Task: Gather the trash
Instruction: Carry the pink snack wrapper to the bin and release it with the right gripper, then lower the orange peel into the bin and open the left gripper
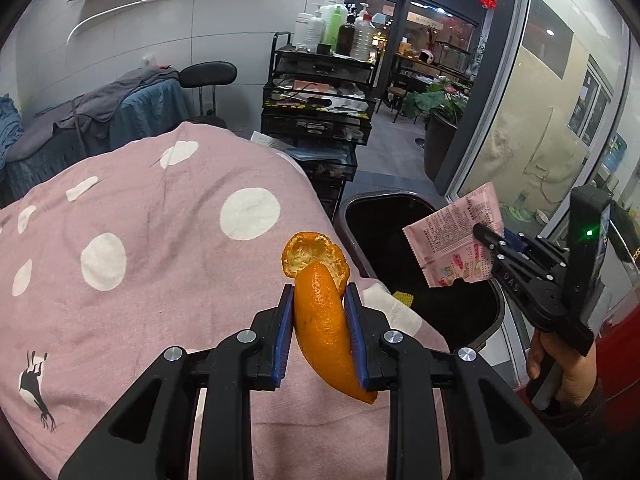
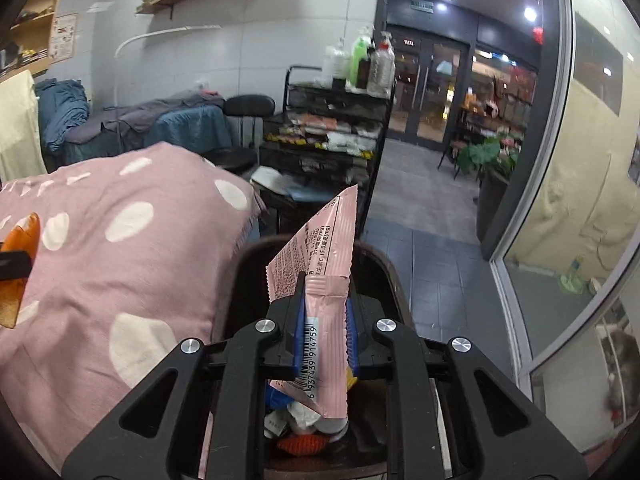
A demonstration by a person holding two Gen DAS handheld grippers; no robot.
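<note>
Above the pink, white-dotted bedcover (image 1: 132, 216), the left tongs (image 1: 318, 300) pinch a curled orange peel (image 1: 320, 320) whose long axis runs forward along the fingers, pithy inside facing up at its far end. Over the dark trash bin (image 1: 472, 320), the right tongs (image 2: 324, 288) grip a glossy pink wrapper (image 2: 320, 256), its point aimed up and away, with the person's hand (image 1: 568, 364) around the handle.

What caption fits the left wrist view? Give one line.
Left gripper clamps orange peel over pink spotted bedding.
</note>
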